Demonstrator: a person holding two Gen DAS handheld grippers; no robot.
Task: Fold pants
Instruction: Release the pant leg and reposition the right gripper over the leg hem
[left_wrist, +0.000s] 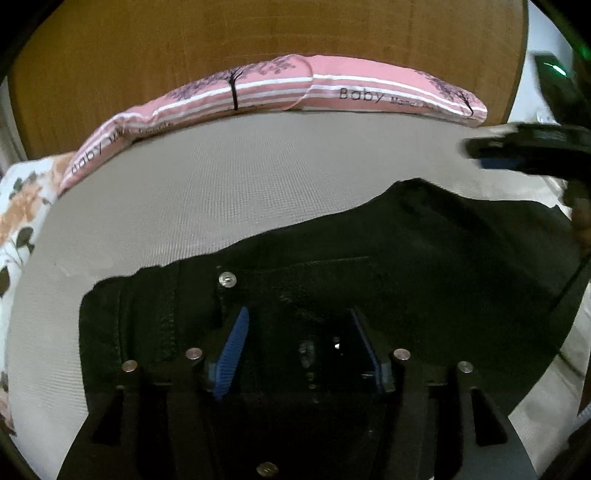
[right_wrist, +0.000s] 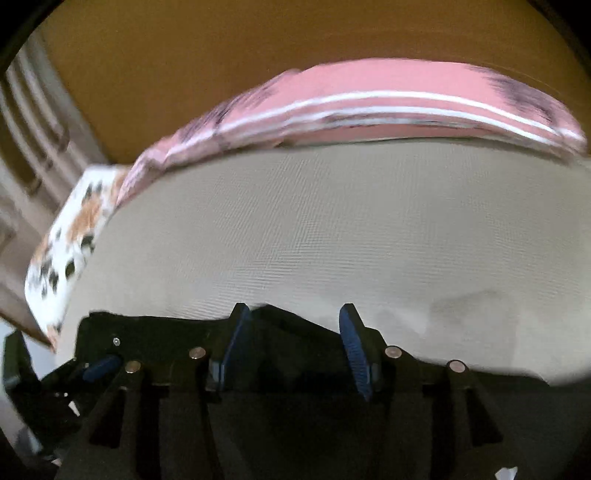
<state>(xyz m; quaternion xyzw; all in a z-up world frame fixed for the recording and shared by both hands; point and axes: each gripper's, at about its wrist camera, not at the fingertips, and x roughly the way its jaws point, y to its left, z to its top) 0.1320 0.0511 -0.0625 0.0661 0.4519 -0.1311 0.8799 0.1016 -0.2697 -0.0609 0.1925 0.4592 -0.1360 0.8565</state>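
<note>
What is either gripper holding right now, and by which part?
Nothing. The left gripper is open above the black pants; the right gripper is open over their edge.

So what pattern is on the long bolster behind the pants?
Pink bolster with white stripes, dark tree prints and "Baby" lettering; sharpest in the left wrist view.

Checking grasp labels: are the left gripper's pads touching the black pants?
Cannot tell. In the left wrist view the left gripper stands open over the black pants; dark fabric fills the space between the pads, hiding any contact or gap.
</note>
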